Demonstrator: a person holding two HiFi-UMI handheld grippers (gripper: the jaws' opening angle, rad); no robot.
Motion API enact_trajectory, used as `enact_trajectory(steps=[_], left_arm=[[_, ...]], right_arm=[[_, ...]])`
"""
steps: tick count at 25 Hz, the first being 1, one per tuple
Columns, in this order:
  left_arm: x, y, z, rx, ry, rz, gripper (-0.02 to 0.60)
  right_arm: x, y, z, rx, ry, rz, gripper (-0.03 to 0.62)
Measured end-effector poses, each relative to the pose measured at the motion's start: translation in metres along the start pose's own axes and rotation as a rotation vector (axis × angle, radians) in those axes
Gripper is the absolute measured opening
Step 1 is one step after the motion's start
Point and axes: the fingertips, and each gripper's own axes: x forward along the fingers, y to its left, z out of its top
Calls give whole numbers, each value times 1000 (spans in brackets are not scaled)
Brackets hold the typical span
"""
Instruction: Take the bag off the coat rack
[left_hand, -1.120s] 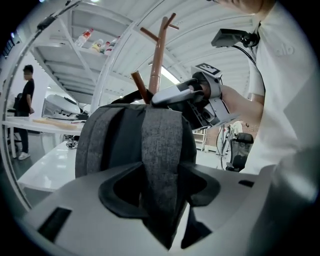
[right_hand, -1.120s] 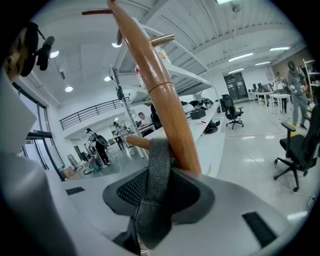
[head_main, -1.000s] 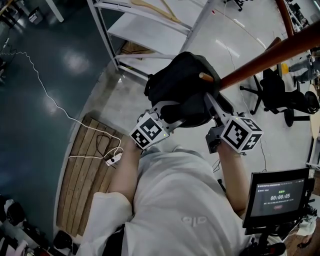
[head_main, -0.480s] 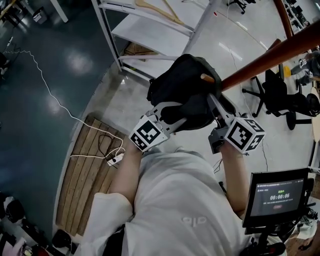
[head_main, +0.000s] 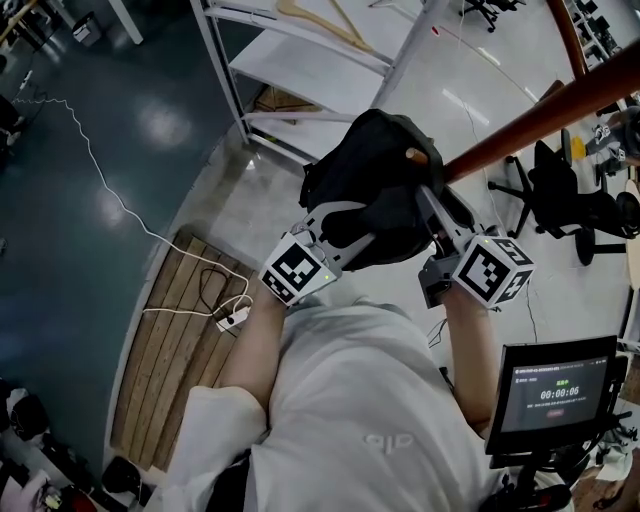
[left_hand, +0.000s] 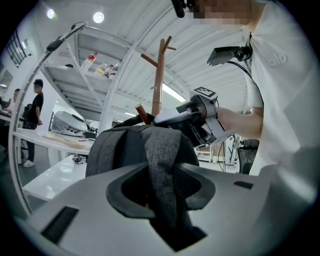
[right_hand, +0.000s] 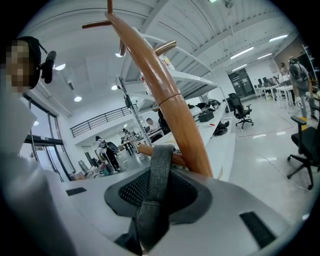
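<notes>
The black bag (head_main: 370, 160) hangs at the end of the reddish-brown coat rack (head_main: 540, 110), up against the person's chest and well above the floor. It hangs from a short wooden peg (head_main: 413, 155) that pokes out past its top edge. Both tongs are on it, one from each side.

The left gripper (head_main: 345, 215) reaches in from the lower left. In the left gripper view its jaws stand partly apart, and a wide grey strap (left_hand: 162, 160) of the bag runs up between them, with the dark pads (left_hand: 187, 182) lying against it on both sides. The body of the bag (left_hand: 115, 150) bulges just beyond the jaws.

The right gripper (head_main: 428, 200) comes in from the lower right, close beside the pole. Its jaws are closing, and between them lies a narrower grey band (right_hand: 160, 165). The band rises from the pads and loops over the peg (right_hand: 144, 149) just in front of the pole (right_hand: 170, 95). It touches the mesh pads (right_hand: 132, 192), so the grip looks made.

Behind the bag stands a white metal shelf unit (head_main: 300, 60). A wooden pallet (head_main: 170, 340) lies on the floor to the left.
</notes>
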Motion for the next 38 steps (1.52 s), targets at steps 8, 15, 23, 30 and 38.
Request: enact_trajectory(steps=[8,15,23,30,38], left_arm=[[-3,0,11,6,-38,1,130],[-7,2,16,0,-58,8,130],[-15,3,29,6,-89,19,130],[-24,4,37,4,-115,37,130],[-41,3,47,4,-147,78,130]], right_arm=[[1,5,2,-4,-5,24,124],[3,11,4,0,-9,43,124],[6,22,8,-15,-8,63,124],[9,36,12,-40,-1,89,124],[12,61,15,-93,20,141,124]])
